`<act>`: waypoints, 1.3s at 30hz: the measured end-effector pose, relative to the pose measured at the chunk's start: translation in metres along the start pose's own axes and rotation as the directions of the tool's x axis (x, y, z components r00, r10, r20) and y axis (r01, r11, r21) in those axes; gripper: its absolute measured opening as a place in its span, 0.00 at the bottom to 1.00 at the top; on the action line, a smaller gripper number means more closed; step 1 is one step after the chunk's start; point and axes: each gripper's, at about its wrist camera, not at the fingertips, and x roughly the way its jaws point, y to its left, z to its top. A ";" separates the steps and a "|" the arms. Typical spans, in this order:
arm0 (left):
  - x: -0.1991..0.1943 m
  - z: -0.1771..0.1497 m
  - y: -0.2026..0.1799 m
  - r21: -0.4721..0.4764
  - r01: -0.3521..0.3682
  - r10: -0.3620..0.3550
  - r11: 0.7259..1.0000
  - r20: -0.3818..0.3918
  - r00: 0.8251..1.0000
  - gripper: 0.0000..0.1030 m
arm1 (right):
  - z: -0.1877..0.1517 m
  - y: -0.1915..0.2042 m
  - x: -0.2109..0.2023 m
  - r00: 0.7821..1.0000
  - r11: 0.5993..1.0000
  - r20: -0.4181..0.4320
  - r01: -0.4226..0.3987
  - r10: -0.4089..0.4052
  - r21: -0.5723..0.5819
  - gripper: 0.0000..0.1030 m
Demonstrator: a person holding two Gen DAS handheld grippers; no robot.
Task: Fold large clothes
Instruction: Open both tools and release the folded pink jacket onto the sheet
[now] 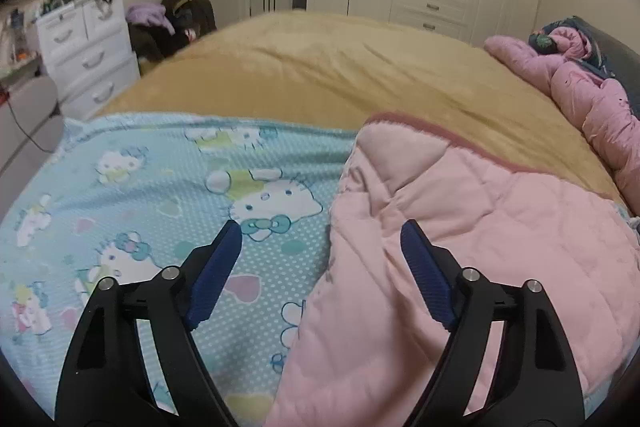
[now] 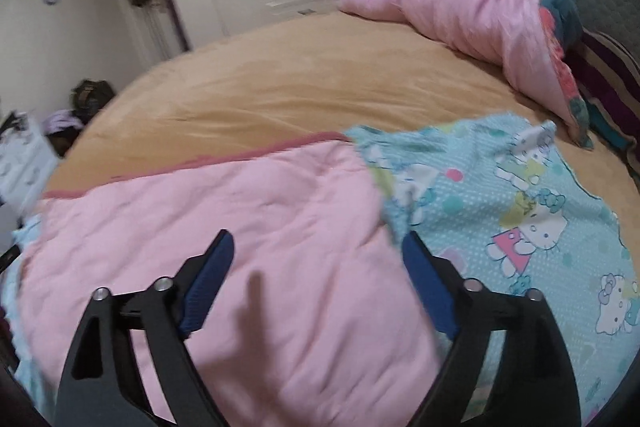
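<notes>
Left tongs (image 1: 321,233) gape apart over the pink quilt's (image 1: 460,247) edge, gripping nothing. Right tongs (image 2: 318,243) also gape above the quilt (image 2: 248,227). It lies on the blue sheet (image 1: 140,195), spread on the bed (image 1: 340,75).

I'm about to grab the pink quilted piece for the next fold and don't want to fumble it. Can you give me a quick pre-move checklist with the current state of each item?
1. Left gripper open and holding nothing: ok.
2. Right gripper open and holding nothing: ok.
3. Pink quilted garment in view of both wrist cameras: ok.
4. Garment lying flat: not ok, one corner is turned over and the surface is creased.
5. Garment clear of other laundry: not ok, it overlaps the blue cat-print sheet, so a pinch could catch both.
6. Garment's near edge visible for a grip: cannot tell, it runs under the grippers and out of frame.
</notes>
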 end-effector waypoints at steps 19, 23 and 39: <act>0.000 -0.082 -0.095 0.160 0.192 -0.167 0.968 -0.157 0.973 0.92 | -0.079 0.058 0.004 0.968 0.985 -0.231 -0.129 0.099 -0.115 0.96; -0.003 -0.082 -0.091 0.139 0.195 -0.172 0.971 -0.160 0.972 0.92 | -0.081 0.063 0.005 0.972 0.988 -0.223 -0.106 0.079 -0.114 0.96; -0.049 -0.080 -0.087 0.113 0.211 -0.197 0.971 -0.129 0.972 0.92 | -0.082 0.056 -0.061 0.982 0.984 -0.124 -0.154 0.142 -0.095 0.96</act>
